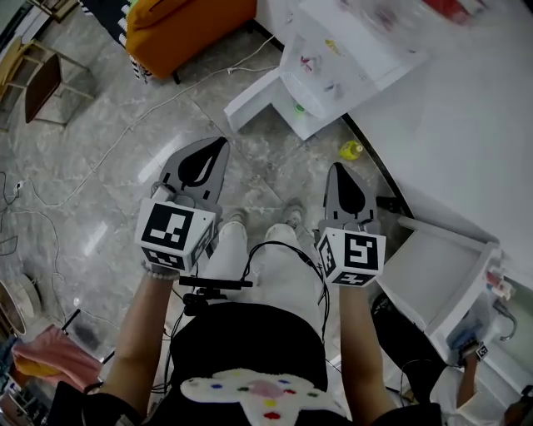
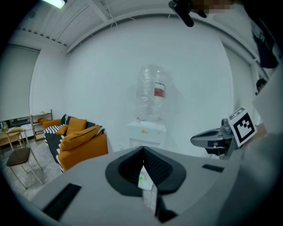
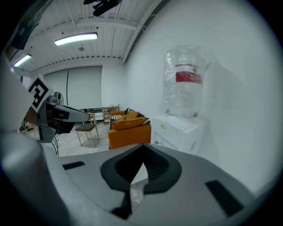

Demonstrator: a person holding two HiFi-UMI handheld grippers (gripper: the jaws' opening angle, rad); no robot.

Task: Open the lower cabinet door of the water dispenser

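Lower cabinet door of water dispenser (image 2: 147, 132) hidden behind left claw (image 2: 143, 152) body; likewise behind right claw (image 3: 143, 150) in its own view. Head view: dispenser top blurred, cut by upper edge. Orange sofa (image 1: 187, 25) cropped there too.

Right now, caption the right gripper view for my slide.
Shut, empty right gripper faces the white water dispenser topped with a clear bottle, orange sofa at picture left.

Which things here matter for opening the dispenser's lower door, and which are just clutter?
For the job:
- water dispenser, with the bottle on top
- left tool, shut, empty
- right tool, shut, empty

Lying about:
- orange sofa
- chair
- small yellow thing on the floor
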